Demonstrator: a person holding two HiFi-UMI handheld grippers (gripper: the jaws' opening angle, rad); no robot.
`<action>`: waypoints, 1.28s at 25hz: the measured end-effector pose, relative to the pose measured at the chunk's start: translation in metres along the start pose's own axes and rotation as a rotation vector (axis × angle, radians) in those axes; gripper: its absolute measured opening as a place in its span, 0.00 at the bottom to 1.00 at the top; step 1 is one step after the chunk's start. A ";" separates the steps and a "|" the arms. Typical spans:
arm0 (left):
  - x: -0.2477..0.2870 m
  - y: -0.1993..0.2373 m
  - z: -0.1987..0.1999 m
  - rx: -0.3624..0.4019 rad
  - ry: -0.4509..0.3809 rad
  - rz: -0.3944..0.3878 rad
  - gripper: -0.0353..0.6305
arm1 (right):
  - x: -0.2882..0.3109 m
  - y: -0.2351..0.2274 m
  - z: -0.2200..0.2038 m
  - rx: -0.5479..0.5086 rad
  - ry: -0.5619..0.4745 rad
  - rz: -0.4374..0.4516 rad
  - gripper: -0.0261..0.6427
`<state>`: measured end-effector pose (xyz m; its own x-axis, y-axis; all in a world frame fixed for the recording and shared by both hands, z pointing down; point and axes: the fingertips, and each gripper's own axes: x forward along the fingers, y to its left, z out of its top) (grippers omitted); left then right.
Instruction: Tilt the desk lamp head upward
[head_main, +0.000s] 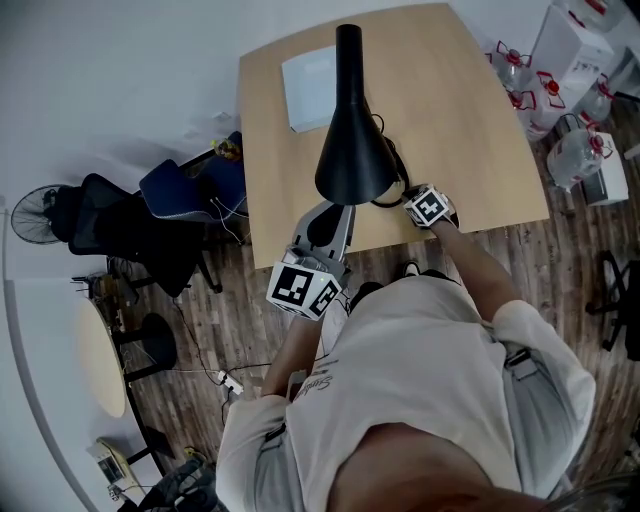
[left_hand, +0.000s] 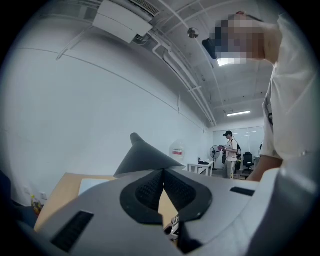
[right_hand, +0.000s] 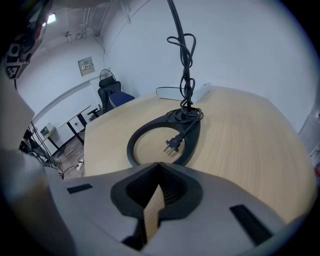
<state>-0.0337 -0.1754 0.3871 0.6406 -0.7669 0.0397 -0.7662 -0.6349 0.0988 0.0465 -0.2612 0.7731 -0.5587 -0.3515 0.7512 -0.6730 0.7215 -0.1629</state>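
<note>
Lamp head (head_main: 352, 150), a black cone, hangs over the near edge of the tan table (head_main: 470, 130), wide end nearest me and narrow end pointing away. Far to the left, off the table, a floor fan (head_main: 35, 215) stands beside a black office chair (head_main: 120, 225) and a blue one (head_main: 190, 190). My left gripper (left_hand: 163, 172) comes next, raised by the cone's near rim with its marker cube (head_main: 303, 288) toward my chest. Its pads meet at the tips with nothing between them, and only a sliver of tabletop shows through lower down. The cone sits just beyond those tips, and I can't tell from either view whether they touch its rim. Past the cone a white box (head_main: 308, 90) lies flat on the table. To the right of the head, the lamp's ring base (right_hand: 130, 149) rests on the wood, the loose plug (right_hand: 172, 145) lying with its prongs inside the ring and the cord (right_hand: 186, 55) wound round the stem. My right gripper (right_hand: 159, 164) points at that ring from near it, jaws closed on nothing. Farther right, on the floor, stand clear water bottles (head_main: 575, 155).
</note>
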 end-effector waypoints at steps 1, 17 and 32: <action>-0.001 -0.001 0.005 0.002 -0.001 0.005 0.08 | 0.000 0.000 0.000 0.002 0.000 -0.001 0.03; -0.005 -0.006 0.068 0.041 -0.021 -0.021 0.08 | -0.001 -0.001 0.003 0.015 -0.007 -0.027 0.03; 0.002 -0.005 0.122 0.063 -0.076 -0.059 0.08 | -0.002 0.001 0.005 -0.010 0.007 -0.042 0.03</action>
<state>-0.0344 -0.1854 0.2650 0.6809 -0.7313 -0.0405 -0.7304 -0.6821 0.0357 0.0447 -0.2631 0.7686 -0.5267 -0.3771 0.7618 -0.6905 0.7125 -0.1247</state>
